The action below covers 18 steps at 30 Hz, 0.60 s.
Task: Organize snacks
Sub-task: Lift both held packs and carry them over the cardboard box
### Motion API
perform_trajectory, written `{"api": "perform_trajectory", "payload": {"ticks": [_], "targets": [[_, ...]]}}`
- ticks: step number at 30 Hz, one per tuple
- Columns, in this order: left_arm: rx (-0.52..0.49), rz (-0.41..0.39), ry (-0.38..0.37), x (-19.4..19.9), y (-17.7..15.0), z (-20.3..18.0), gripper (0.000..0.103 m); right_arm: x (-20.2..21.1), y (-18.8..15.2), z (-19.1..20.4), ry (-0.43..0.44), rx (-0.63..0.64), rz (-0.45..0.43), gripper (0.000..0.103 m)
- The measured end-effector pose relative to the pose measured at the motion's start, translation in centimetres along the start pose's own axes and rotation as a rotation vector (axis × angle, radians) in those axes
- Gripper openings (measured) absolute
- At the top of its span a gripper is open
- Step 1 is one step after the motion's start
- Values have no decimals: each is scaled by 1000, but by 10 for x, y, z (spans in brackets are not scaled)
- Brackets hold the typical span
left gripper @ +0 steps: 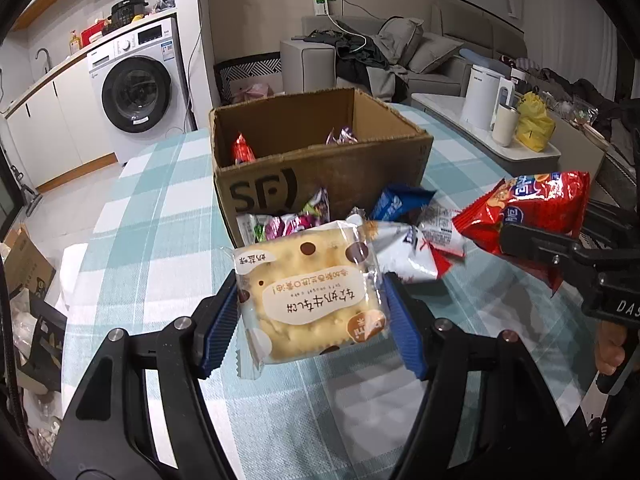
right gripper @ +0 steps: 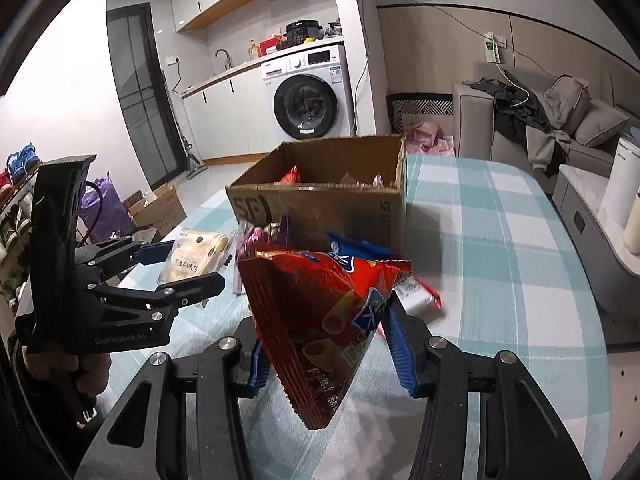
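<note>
Your left gripper (left gripper: 312, 312) pinching a clear-wrapped square yellow cracker pack (left gripper: 308, 292) above the teal checked tablecloth (left gripper: 160, 216), open brown cardboard box (left gripper: 320, 152) behind loose snack packets (left gripper: 404, 248), your right gripper (right gripper: 324, 348) clamped on a red crinkled snack bag (right gripper: 316, 320).

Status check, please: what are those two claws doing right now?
Left gripper shut on cracker pack. Right gripper shut on red snack bag. Cardboard box ahead, path clear.
</note>
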<state>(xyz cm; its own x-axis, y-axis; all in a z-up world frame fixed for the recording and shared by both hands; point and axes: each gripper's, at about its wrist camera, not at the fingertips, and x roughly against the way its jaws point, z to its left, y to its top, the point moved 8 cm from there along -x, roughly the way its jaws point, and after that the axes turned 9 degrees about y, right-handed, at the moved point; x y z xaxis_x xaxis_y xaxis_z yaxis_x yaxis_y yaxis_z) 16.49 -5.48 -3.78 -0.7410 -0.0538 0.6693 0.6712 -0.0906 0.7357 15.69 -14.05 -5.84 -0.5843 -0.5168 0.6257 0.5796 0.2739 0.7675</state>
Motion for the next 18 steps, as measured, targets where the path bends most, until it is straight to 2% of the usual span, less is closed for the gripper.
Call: {"api": "perform_trajectory", "payload": {"ticks": [18], "targets": [[18,-65,24,-8,56,19,66,-14,61,-3,-9,5,-66,50]]}}
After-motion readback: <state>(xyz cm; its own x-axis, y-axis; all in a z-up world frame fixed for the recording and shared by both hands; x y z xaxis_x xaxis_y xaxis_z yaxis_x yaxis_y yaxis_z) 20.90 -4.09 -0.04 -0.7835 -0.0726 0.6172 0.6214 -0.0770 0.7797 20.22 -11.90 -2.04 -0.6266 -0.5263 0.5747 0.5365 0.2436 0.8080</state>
